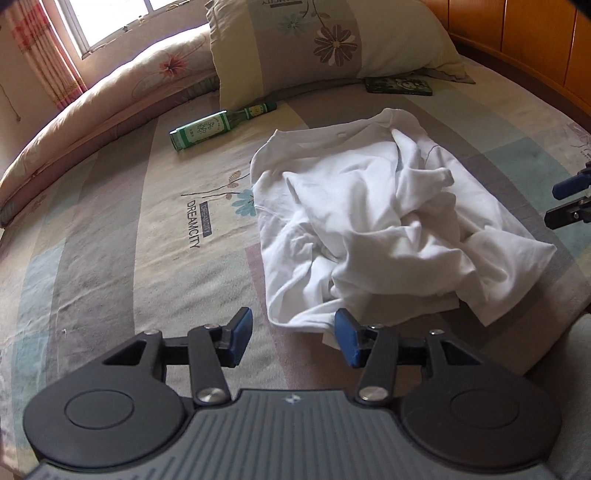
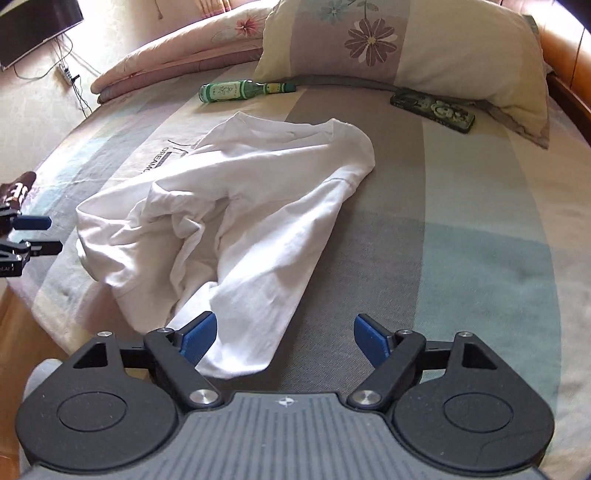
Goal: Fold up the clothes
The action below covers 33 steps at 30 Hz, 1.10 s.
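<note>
My left hand-held gripper (image 1: 293, 341) hangs over the near edge of the bed, jaws partly apart, nothing between its two blue pads (image 1: 347, 338). The right-side pad sits just in front of the near hem of the shirt; I cannot tell whether it touches the cloth. My right hand-held gripper (image 2: 284, 341) stands wide, also with two blue pads (image 2: 197, 338), empty. The near white fold lies under and beside its left pad, not pinched. Each gripper shows at the edge of the other's view, one to either side of the garment.

Count of task items: one white shirt (image 1: 373, 221), crumpled, unfolded, lying in the middle of the bed sheet (image 1: 129, 240). Its collar end points toward the pillow, and a bunched ridge of cloth runs down its middle. From the right wrist view one long flap reaches toward me.

Other items on the bed: one green glass bottle (image 1: 214, 127), lying on its side beyond the shirt and apart from it; one dark phone-like case (image 2: 434, 109) with a printed pattern, flat, just in front of the pillow; one large floral pillow (image 1: 325, 44) at the head; one folded pink quilt (image 1: 110, 96) beside it. The sheet is striped and printed with the word DREAMCITY.

Beyond the bed: one window (image 1: 110, 18) with a curtain, one dark screen (image 2: 33, 29) on the wall, a wooden headboard (image 1: 535, 48).
</note>
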Each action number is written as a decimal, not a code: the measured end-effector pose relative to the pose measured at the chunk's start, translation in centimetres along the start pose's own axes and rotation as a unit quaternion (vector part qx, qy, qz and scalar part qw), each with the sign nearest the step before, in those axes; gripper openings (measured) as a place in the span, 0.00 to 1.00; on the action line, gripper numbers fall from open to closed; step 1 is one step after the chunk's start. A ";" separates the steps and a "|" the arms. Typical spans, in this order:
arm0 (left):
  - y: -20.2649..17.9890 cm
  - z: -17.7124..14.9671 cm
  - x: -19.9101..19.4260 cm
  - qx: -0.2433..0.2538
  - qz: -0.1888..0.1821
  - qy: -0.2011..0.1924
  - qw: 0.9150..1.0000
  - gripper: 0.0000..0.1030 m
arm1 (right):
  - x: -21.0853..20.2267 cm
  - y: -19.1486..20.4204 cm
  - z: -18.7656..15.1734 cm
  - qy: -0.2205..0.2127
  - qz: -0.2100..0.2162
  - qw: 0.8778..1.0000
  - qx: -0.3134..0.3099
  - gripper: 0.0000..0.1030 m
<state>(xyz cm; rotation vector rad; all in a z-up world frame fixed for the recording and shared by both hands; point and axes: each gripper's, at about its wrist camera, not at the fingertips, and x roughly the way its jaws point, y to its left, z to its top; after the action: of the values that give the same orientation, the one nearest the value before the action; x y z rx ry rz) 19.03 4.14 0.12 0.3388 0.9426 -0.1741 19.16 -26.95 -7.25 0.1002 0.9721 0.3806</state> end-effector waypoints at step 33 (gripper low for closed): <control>4.1 -7.0 11.1 -0.206 -0.204 -0.056 0.955 0.56 | 6.7 -6.4 -4.2 -0.034 0.181 0.961 0.204 1.00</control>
<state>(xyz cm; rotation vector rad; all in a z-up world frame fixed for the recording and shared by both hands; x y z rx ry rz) 21.31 10.46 -11.85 -0.2540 0.9020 -0.3621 20.80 -30.85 -16.55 0.6704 0.9523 0.5031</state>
